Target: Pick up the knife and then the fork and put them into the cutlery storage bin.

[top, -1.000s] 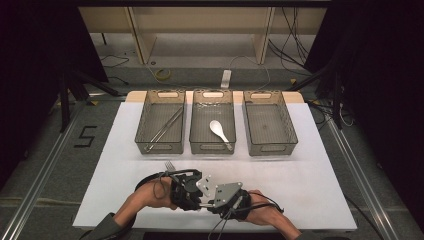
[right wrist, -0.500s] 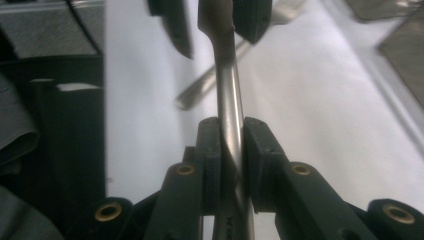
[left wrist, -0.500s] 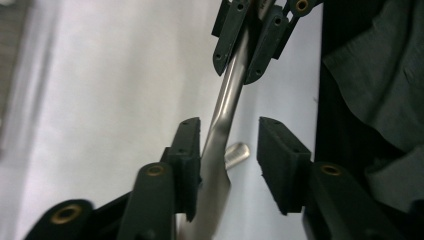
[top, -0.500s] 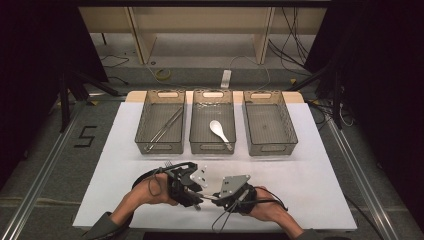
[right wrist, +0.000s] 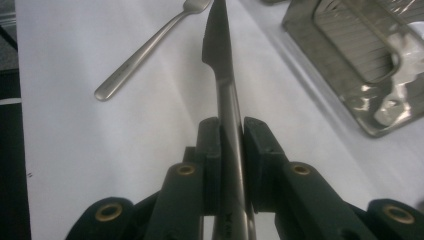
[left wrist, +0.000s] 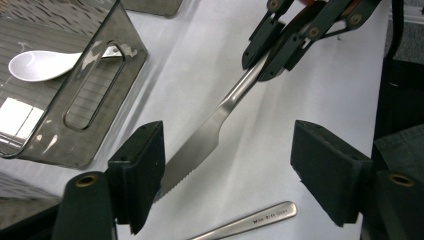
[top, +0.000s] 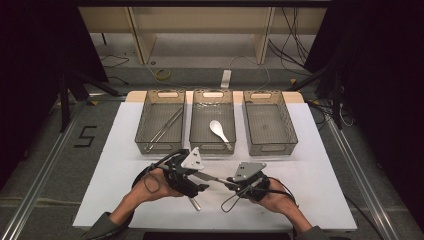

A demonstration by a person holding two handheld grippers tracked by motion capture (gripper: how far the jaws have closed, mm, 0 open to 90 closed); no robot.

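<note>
You are in the middle of passing the knife (left wrist: 210, 132) from one hand to the other, and it now hangs in the air low in the high view, just in front of the middle tray (top: 212, 121). Your right gripper (right wrist: 231, 131) is clamped tight on the handle, the blade running straight up the middle of the right gripper view. Your left gripper (left wrist: 227, 172) has just been opening and its jaws now stand wide; in the left gripper view the blade's toothed edge lies close against the left-hand jaw, and I cannot tell whether it touches, while the other jaw is well clear. Draw the left gripper back along the blade's own line, not sideways, so that jaw does not snag the teeth and twist the knife in your right grip. Keep the right jaws squeezed until the left is fully clear. Mind the fork (right wrist: 150, 47) lying on the white sheet (top: 320, 165) below, near the bottom of the left gripper view. The left tray (top: 161, 122) holds long thin utensils, the middle one a white spoon (top: 219, 131), and the right tray (top: 269, 122) looks bare, so that is likely where the knife goes; lay it flat, handle low.
</note>
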